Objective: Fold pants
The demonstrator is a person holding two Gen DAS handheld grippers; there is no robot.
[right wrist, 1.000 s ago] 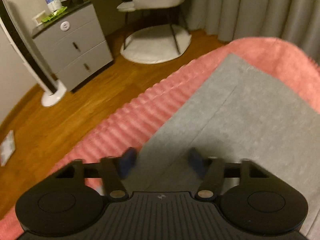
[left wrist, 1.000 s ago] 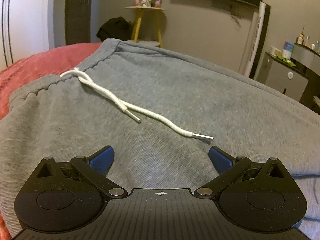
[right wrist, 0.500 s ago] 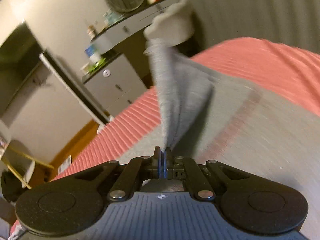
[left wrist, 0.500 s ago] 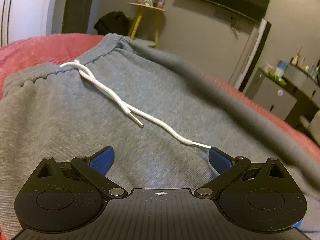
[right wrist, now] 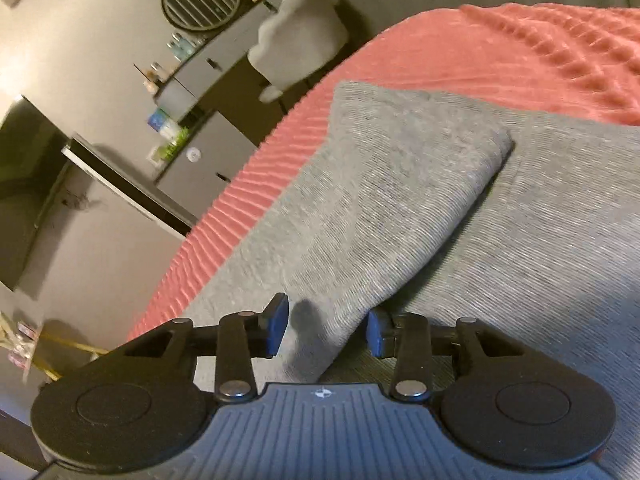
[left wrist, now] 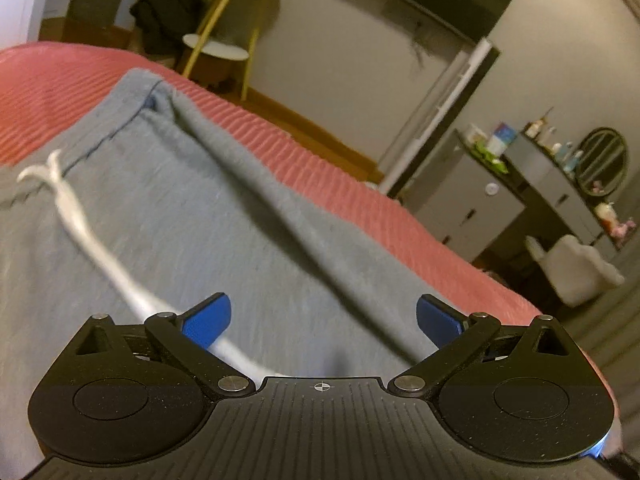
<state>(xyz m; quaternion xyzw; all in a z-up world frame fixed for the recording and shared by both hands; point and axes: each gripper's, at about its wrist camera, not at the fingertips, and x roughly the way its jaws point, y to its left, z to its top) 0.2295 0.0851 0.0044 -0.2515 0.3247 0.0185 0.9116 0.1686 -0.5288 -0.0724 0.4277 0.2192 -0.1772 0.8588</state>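
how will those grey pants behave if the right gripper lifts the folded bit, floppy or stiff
Likely floppy: the grey pants already drape in soft folds between the open right gripper fingers. Probably not slippery, since the knit looks fuzzy. The drawstring would likely dangle.

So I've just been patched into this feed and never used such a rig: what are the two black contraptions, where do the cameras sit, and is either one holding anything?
Each black contraption is a hand-held gripper that a person carries, one per hand, with a fisheye camera looking forward along its two blue-padded fingers. The left wrist view shows the left hand-held gripper with its fingers spread wide, holding nothing, low over the waistband end of the grey knit sweatpants; their white drawstring runs under the left finger. The right wrist view shows the right hand-held gripper with its fingers apart, a folded-over flap of the pants lying between them, apparently not pinched. The pants lie on a ribbed coral-red bedspread. A grey drawer cabinet stands beyond the bed.
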